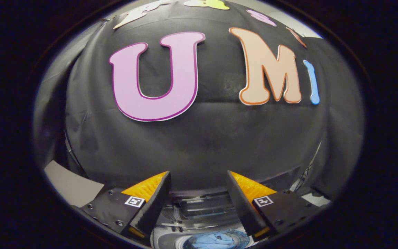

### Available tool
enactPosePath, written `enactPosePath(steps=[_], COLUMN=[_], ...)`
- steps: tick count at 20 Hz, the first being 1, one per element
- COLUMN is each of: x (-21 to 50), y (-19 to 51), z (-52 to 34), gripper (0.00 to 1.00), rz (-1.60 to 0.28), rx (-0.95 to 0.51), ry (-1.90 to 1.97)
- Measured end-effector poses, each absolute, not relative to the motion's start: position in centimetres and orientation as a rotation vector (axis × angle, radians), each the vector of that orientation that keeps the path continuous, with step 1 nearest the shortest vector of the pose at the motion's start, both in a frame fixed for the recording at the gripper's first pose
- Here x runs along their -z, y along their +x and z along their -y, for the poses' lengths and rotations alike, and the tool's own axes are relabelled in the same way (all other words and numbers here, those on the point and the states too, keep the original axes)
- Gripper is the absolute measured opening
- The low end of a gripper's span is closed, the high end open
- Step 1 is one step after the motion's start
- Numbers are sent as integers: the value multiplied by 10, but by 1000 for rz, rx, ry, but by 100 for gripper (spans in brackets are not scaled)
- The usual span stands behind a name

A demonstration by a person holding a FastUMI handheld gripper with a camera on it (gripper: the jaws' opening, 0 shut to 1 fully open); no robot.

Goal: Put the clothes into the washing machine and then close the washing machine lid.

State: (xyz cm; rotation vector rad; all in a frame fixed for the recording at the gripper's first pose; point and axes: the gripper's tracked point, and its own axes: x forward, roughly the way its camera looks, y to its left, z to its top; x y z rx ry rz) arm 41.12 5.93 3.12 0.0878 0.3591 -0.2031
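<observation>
Gripper view: looks forward over the gripper [198, 180] toward the black cloth wall [202, 138] of the booth.
Fingers: the 2 fingers [154, 199] stand well apart, with nothing between them; each carries a small square black-and-white marker on its upper face.
Washing machine: the white top-loading washing machine [199, 214] sits low, below and between the fingers, just in front of the cloth wall.
Lid: the clear, glossy washing machine lid [204, 205] shows as a reflective panel between the 2 fingers, behind the drum opening; whether it stands fully up or partly tilted cannot be told.
Drum: the round grey drum opening [216, 240] lies nearest the camera, under the gap between the fingers.
Clothes: light blue crumpled clothes [219, 239] lie inside the drum, below the fingers and apart from them.
Wall: the black cloth hangs in soft folds beyond the fingers and rises behind the machine.
Side surface: a pale grey flat panel [71, 185] shows to the left of the left-hand finger, beside the cloth wall.
Contact: neither finger touches the clothes, the lid or the drum rim.
</observation>
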Motion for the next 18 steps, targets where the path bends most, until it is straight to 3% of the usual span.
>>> enactPosePath(steps=[12,18], x=[-24,-26], y=[420,372], z=[-62,-66], gripper=[99,98], rz=[-383,-391], rx=[183,186], ry=[-25,-32])
